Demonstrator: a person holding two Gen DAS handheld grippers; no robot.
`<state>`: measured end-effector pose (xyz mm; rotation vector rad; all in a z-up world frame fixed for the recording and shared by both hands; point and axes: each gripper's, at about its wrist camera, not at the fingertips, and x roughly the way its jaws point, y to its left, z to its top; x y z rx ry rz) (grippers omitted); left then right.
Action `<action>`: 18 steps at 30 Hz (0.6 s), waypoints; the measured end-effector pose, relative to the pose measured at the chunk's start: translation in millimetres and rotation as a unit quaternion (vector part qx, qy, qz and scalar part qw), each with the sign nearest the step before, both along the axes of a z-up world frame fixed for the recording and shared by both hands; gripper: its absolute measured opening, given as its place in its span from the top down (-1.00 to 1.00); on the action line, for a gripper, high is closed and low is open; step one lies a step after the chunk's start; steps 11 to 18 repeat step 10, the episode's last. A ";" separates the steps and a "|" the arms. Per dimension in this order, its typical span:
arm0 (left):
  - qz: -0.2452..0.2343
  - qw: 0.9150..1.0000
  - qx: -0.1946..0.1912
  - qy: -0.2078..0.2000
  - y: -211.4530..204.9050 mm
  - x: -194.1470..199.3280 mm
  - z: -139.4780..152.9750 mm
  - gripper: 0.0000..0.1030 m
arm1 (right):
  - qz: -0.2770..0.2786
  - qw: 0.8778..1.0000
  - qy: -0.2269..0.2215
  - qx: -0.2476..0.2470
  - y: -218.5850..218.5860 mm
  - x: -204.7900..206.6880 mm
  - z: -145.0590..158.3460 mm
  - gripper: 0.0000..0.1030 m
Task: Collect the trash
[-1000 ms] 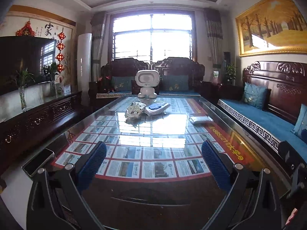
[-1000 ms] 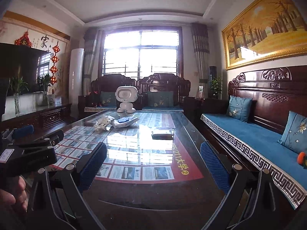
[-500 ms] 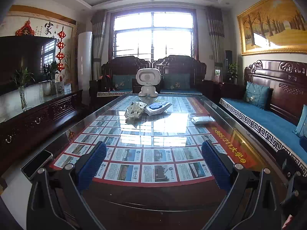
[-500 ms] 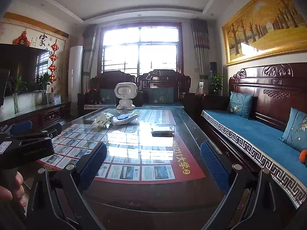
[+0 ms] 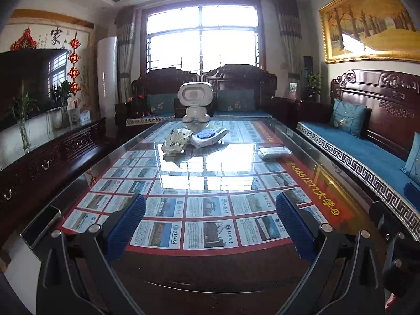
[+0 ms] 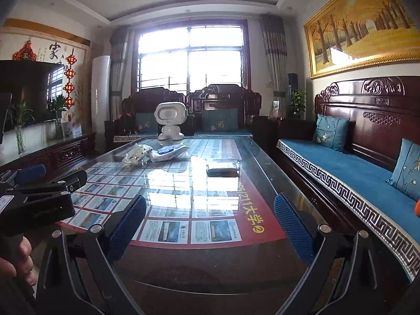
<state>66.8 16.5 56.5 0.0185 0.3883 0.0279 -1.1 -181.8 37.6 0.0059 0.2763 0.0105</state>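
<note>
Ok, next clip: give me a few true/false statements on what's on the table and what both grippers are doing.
1. Both grippers are open and empty. True: left gripper, right gripper.
2. The crumpled wrapper is held by the left gripper. False: it lies far up the glass table.
3. A white toy robot stands at the table's far end. True.
4. The phone lies on the sofa. False: it lies at the table's near left edge.
</note>
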 end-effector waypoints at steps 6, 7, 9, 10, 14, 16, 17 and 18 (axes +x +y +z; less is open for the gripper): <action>-0.006 0.999 -0.012 0.034 5.6 28.1 -10.5 -0.92 | -0.008 1.000 0.018 0.006 -6.1 20.5 -8.7 -0.84; -0.010 0.999 -0.014 0.040 7.3 34.8 -13.6 -0.92 | -0.009 1.000 0.022 0.006 -7.3 23.7 -10.4 -0.84; -0.010 0.998 -0.011 0.057 11.1 50.5 -21.4 -0.92 | -0.008 0.999 0.038 0.009 -12.5 37.3 -14.9 -0.84; -0.007 0.998 -0.009 0.065 14.0 60.0 -25.5 -0.92 | -0.009 0.999 0.045 0.010 -15.9 44.8 -17.0 -0.84; -0.007 0.998 -0.009 0.065 14.0 60.0 -25.5 -0.92 | -0.009 0.999 0.045 0.010 -15.9 44.8 -17.0 -0.84; -0.007 0.998 -0.009 0.065 14.0 60.0 -25.5 -0.92 | -0.009 0.999 0.045 0.010 -15.9 44.8 -17.0 -0.84; -0.007 0.998 -0.009 0.065 14.0 60.0 -25.5 -0.92 | -0.009 0.999 0.045 0.010 -15.9 44.8 -17.0 -0.84; -0.007 0.998 -0.009 0.065 14.0 60.0 -25.5 -0.92 | -0.009 0.999 0.045 0.010 -15.9 44.8 -17.0 -0.84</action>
